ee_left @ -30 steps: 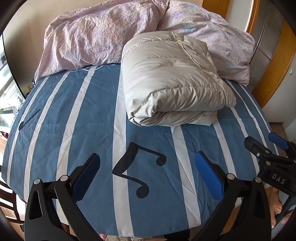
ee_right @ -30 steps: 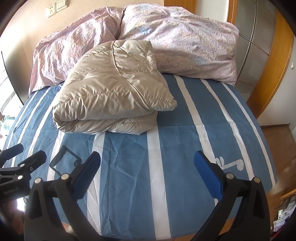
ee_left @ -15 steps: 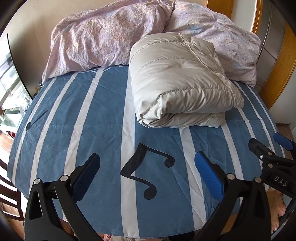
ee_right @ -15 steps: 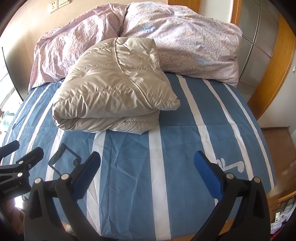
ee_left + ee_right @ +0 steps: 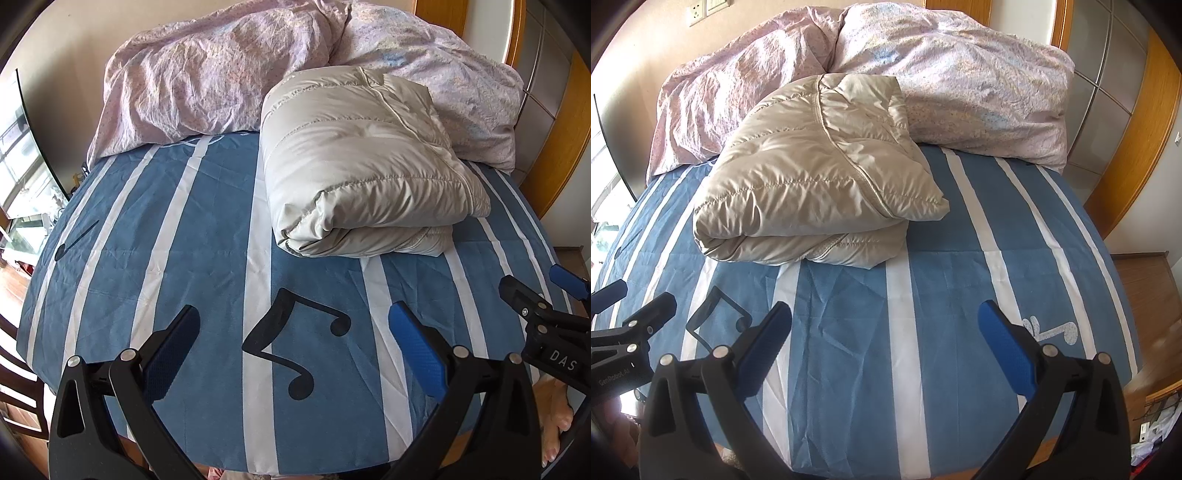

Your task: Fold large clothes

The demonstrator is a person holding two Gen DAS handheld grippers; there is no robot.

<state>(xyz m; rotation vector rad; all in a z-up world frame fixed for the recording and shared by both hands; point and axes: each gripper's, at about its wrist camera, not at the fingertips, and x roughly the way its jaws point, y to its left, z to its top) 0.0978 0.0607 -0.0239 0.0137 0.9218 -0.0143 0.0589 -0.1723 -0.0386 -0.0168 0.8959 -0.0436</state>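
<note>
A beige quilted down coat lies folded into a thick bundle on the blue bed sheet with white stripes, its far end leaning on the pink duvet. My left gripper hangs open over the sheet's near edge, well short of the coat, with nothing between its blue pads. My right gripper is open too, empty, over the sheet in front of the coat. Each gripper shows at the edge of the other's view: the right gripper and the left gripper.
A crumpled pink floral duvet is heaped along the head of the bed. A wooden wardrobe frame stands on the right, a window on the left. A bare foot stands on the floor at the near right.
Both grippers stay open and empty. The cameras have drifted a little left and closer, so the coat sits slightly further right and larger in view. The coat itself has not moved.
</note>
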